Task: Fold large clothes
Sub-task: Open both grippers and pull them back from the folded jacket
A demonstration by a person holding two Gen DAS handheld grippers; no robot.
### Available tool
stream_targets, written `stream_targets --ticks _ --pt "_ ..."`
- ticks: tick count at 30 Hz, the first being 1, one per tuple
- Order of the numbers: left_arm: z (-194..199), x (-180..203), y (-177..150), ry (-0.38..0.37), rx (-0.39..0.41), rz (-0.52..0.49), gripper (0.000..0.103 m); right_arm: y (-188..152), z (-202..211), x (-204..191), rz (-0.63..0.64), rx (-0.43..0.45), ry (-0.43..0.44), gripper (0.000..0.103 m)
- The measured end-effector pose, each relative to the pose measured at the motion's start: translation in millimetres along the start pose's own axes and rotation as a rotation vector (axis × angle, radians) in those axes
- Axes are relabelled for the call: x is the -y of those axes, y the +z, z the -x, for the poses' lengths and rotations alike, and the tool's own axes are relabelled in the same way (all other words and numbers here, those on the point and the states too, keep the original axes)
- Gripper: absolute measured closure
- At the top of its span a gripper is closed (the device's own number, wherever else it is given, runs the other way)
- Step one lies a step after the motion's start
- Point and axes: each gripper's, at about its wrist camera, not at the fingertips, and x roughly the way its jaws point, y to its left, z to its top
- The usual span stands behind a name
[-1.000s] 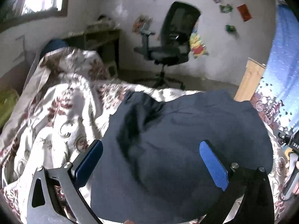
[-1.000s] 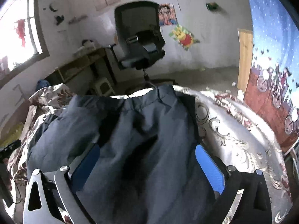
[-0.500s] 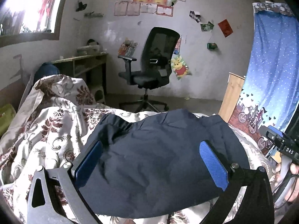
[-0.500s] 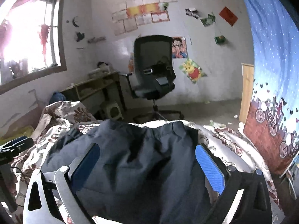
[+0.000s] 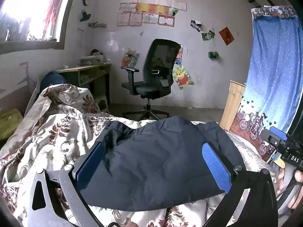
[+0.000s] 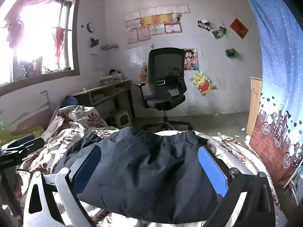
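One dark blue garment (image 5: 151, 162) is seen, lying in a soft folded heap on the flowered bed cover (image 5: 56, 132) near the foot edge of the bed. It is judged to be light, floppy and a bit slippery, so it is best pinched at a corner or along the waistband edge (image 6: 174, 135). Two grippers are counted, the left gripper (image 5: 153, 168) and the right gripper (image 6: 149, 168), and the jaws of both are held wide with nothing gripped.
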Motion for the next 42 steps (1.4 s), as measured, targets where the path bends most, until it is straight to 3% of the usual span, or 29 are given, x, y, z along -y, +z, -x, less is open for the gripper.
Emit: stream_targets --ticks 17,42 --pt "46 15 -43 0.03 0.002 -0.059 0.001 -36 48 -32 0.028 0.015 0.004 0.0" --pt "62 2 -128 0.048 -0.07 -0.072 0.001 -123 60 -57 0.023 -0.143 -0.015 0.0"
